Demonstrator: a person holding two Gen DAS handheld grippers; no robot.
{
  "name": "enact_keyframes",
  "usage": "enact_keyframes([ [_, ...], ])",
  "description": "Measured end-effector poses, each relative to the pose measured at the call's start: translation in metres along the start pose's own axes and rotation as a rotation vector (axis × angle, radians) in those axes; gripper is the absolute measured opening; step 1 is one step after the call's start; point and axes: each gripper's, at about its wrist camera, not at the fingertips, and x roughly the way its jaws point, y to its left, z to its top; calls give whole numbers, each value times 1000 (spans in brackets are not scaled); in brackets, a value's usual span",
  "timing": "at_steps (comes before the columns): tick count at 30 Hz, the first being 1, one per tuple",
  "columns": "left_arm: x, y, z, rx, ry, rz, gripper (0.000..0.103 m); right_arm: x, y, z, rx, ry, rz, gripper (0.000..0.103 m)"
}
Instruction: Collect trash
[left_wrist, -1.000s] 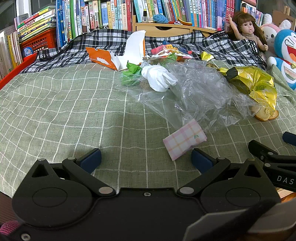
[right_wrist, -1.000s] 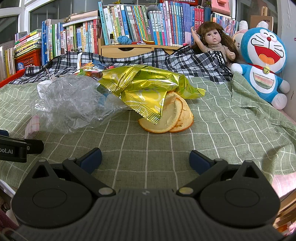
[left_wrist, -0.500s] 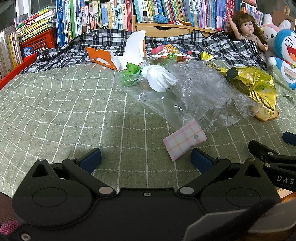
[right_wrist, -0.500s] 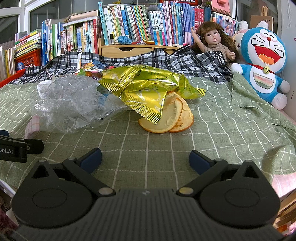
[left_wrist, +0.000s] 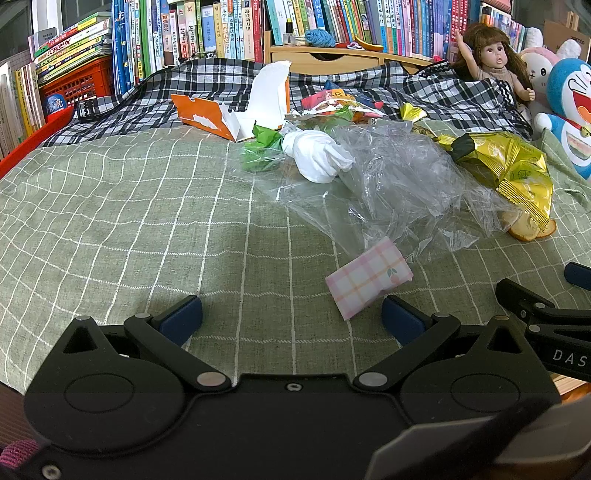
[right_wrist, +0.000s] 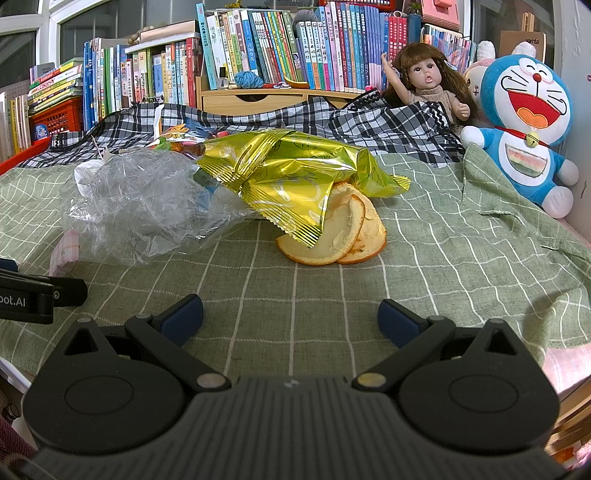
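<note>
1. Nothing differs from the earlier frames: both grippers sit in the same spots and every piece of trash lies where it lay.
2. Left gripper (left_wrist: 291, 319): jaws spread wide, empty, low over the green checked bedspread (left_wrist: 129, 221). The pink checked packet (left_wrist: 369, 282) lies just ahead of its right finger, close to it; contact cannot be told.
3. Right gripper (right_wrist: 290, 319): jaws equally wide, holding nothing, touching none of the trash.
4. Orange peel (right_wrist: 343, 236) lies ahead of the right gripper, partly under the gold snack wrapper (right_wrist: 295, 173).
5. Crumpled clear plastic bag (left_wrist: 399, 188) sits left of the wrapper, touching it, with a white wad (left_wrist: 317, 158) and green wrapper (left_wrist: 262, 147) at its far edge.
6. Torn orange box (left_wrist: 221, 114) rests farther back, at the edge of the plaid blanket (left_wrist: 147, 103).
</note>
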Motion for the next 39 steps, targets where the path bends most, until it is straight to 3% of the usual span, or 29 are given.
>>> enact_keyframes([
  [24,2,3,0,-17,-29,14,103,0,-4,0,-1,-27,9,103],
  [33,-2,3,-13,0,-119,9,103,-5,-7,0,-8,-55,44,103],
  [39,-15,2,-14,46,-181,-12,103,-20,-13,10,-28,-166,54,102],
])
